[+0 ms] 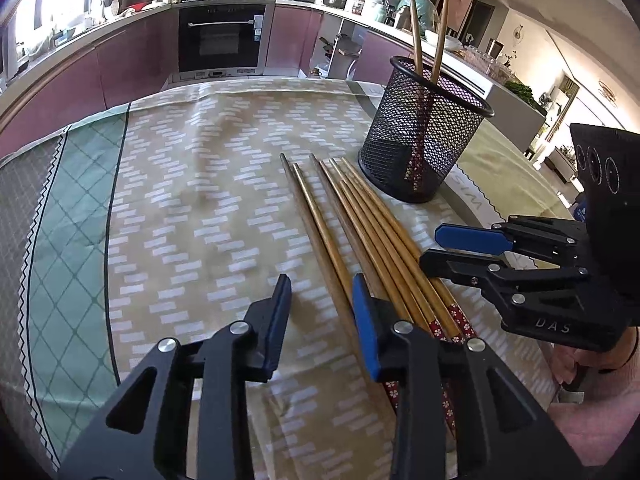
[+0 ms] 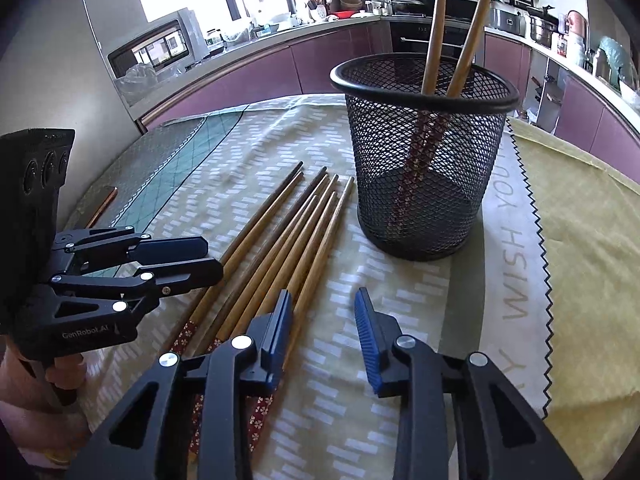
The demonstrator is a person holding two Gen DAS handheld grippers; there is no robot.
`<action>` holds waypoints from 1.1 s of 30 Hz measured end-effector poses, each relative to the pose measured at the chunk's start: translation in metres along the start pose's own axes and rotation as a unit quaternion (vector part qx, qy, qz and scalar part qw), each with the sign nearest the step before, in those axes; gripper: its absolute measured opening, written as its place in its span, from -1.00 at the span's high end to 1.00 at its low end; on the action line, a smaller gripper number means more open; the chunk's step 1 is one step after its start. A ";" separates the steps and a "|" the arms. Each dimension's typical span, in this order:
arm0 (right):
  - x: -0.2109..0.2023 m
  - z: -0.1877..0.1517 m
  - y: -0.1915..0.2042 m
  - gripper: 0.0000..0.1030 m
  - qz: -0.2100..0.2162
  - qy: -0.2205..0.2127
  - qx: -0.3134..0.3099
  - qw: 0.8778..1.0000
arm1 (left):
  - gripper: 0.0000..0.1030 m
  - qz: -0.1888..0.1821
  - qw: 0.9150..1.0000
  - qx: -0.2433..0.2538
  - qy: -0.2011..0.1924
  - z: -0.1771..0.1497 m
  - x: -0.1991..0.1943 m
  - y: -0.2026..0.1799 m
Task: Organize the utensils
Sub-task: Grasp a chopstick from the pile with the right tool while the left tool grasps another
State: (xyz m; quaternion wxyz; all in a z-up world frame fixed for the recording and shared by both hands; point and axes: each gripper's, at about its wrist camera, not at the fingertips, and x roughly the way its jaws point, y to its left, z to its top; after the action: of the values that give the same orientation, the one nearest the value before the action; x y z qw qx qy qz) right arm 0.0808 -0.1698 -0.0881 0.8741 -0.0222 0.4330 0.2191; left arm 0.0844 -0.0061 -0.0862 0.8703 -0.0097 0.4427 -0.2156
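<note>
Patterned cloth (image 1: pixel 192 184) covers the worktop. A black mesh holder (image 2: pixel 424 152) stands upright on it with two chopsticks (image 2: pixel 460 20) leaning inside. Just beside the holder, a bundle of loose chopsticks (image 1: pixel 360 232) lies flat. The left tool (image 1: pixel 322 320) and right tool (image 2: pixel 324 328) both hover with jaws spread apart, holding nothing.

Kitchen backdrop, as we see it

Our patterned tablecloth (image 1: pixel 192 184) lies before purple cabinets (image 1: pixel 132 68) and a black oven (image 1: pixel 222 38).
</note>
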 end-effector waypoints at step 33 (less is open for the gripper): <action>0.004 0.002 -0.002 0.83 -0.010 -0.001 0.003 1.000 | 0.51 -0.011 1.000 0.001 0.006 0.005 0.008 -0.001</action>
State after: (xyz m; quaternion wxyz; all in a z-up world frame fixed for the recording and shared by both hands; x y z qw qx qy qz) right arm 0.0852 -0.1699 -0.0904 0.8770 -0.0235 0.4323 0.2085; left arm 0.0922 -0.0106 -0.0891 0.8653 -0.0128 0.4474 -0.2255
